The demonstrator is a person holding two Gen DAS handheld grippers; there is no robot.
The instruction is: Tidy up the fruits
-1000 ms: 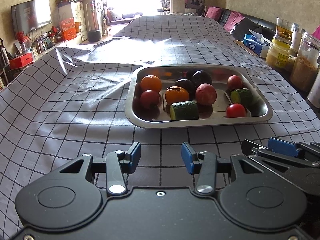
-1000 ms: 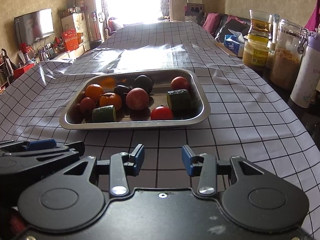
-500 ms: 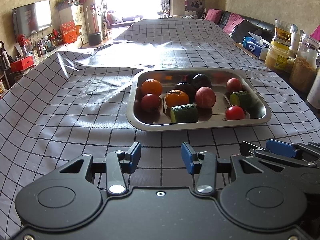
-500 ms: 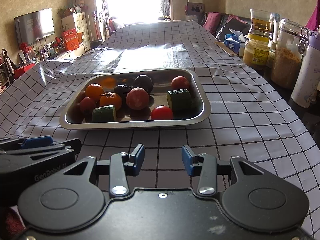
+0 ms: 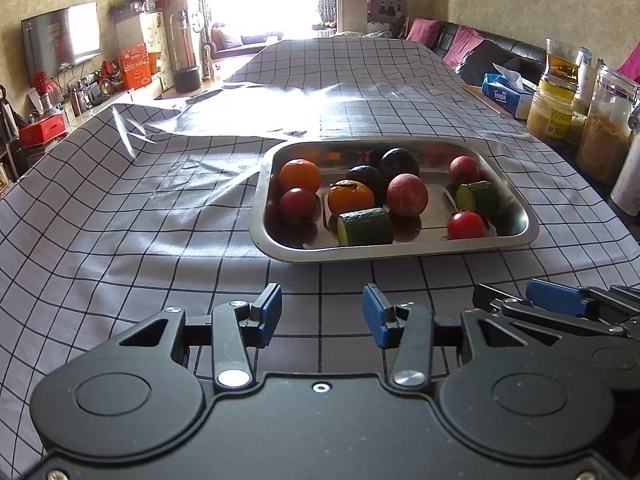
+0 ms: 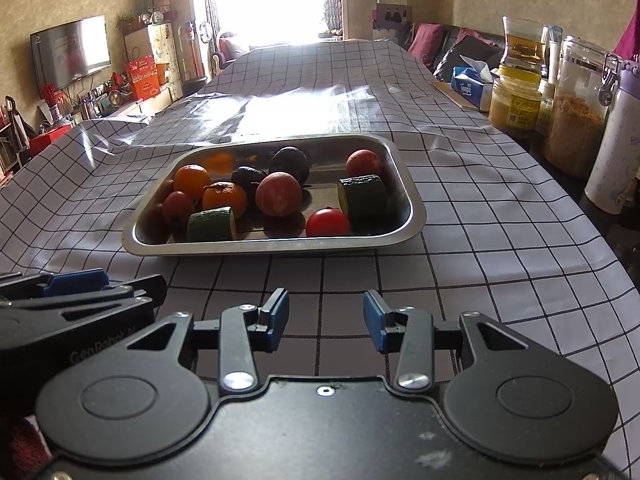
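A steel tray (image 5: 276, 252) (image 6: 264, 246) sits on the checked tablecloth and holds several fruits and vegetables: two oranges (image 5: 351, 198) (image 6: 224, 199), a reddish apple (image 5: 407, 194) (image 6: 278, 194), red tomatoes (image 5: 466, 225) (image 6: 328, 222), two cucumber chunks (image 5: 365, 227) (image 6: 211, 224) and dark avocados (image 5: 399, 163) (image 6: 289, 164). My left gripper (image 5: 322, 316) hovers open in front of the tray's near edge, nothing between its blue pads. My right gripper (image 6: 326, 320) is open too, just to the right of the left one, also short of the tray.
Jars (image 6: 514, 98), a tall glass container (image 6: 576, 108), a white bottle (image 6: 612, 152) and a tissue box (image 6: 470, 84) line the table's right edge. The tablecloth (image 5: 160, 200) is wrinkled at the left. A sofa lies beyond on the right, a TV on the left.
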